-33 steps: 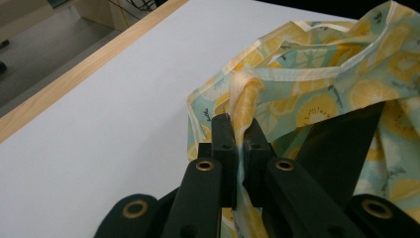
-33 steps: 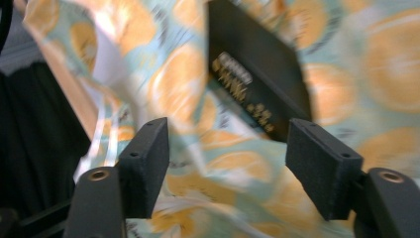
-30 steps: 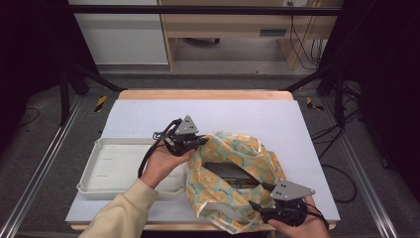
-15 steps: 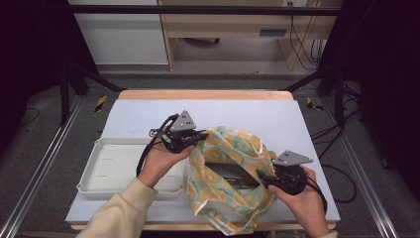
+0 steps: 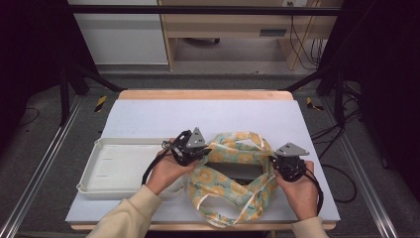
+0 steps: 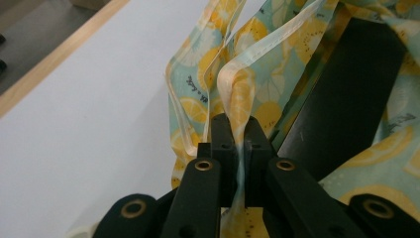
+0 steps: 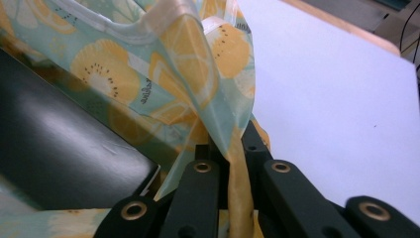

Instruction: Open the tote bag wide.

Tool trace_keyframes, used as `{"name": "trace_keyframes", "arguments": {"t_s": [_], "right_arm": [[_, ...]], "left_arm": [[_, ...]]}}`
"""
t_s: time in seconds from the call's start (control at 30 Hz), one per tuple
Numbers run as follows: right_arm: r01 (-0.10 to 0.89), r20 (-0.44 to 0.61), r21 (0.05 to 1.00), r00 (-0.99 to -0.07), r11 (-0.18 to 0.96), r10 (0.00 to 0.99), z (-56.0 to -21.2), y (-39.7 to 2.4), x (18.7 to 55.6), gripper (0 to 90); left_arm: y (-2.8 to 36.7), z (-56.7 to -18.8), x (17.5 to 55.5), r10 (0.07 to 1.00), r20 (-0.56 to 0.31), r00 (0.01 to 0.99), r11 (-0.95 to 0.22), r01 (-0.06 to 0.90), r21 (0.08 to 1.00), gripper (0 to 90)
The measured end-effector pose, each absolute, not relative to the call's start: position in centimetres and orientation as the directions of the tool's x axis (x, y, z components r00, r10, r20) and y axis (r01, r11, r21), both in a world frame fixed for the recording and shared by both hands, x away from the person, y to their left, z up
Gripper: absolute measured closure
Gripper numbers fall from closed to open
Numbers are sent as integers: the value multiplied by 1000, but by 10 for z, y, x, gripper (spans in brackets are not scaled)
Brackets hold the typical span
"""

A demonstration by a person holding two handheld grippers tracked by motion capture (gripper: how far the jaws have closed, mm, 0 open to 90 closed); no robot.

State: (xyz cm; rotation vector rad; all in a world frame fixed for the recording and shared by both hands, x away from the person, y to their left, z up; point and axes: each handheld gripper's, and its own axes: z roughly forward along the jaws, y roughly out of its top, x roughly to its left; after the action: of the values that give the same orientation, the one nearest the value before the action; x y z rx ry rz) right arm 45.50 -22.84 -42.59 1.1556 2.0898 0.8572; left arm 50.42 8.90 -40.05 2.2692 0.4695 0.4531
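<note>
The left gripper (image 5: pixel 202 152) is closed on the left rim of the lemon-print bag (image 5: pixel 233 186), and the right gripper (image 5: pixel 273 163) is closed on the right rim, so the mouth of the bag is pulled wide between them. In the high view the bag lies on the white table (image 5: pixel 208 116), near the front edge, just beside the white tray (image 5: pixel 116 168) at its left. A flat black object (image 5: pixel 238 171) lies inside the bag.

In the left gripper view the left gripper (image 6: pixel 237 130) pinches a folded edge of the bag (image 6: pixel 237 89) between its narrow jaws; the cloth rises up from them. The black object (image 6: pixel 346 99) shows in the opening at the right.

In the right gripper view the jaws of the right gripper (image 7: pixel 233 144) have just been closing, and now they press on a fold of the bag (image 7: pixel 198 84). The black object (image 7: pixel 64 148) lies at the left, under the cloth.
</note>
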Motion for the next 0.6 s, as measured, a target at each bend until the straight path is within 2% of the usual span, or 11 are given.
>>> {"name": "trace_keyframes", "arguments": {"t_s": [0.13,0.3,0.37,0.53,0.6], "right_arm": [[498,-186,760,-449,417,874,-430,-230,458,826],[493,-165,774,-449,397,878,-424,-231,454,560],[500,-153,776,-443,385,883,-419,-230,450,480],[485,-146,788,-451,379,881,-406,-230,443,322],[482,-130,794,-460,370,878,-400,-228,443,284]], "left_arm": [[87,-407,507,472,173,864,-644,204,737,885],[86,-404,508,489,168,856,-625,209,752,894],[85,-403,508,490,169,855,-624,208,754,895],[86,-396,509,500,168,850,-609,207,765,896],[86,-393,510,511,166,844,-598,210,774,896]]}}
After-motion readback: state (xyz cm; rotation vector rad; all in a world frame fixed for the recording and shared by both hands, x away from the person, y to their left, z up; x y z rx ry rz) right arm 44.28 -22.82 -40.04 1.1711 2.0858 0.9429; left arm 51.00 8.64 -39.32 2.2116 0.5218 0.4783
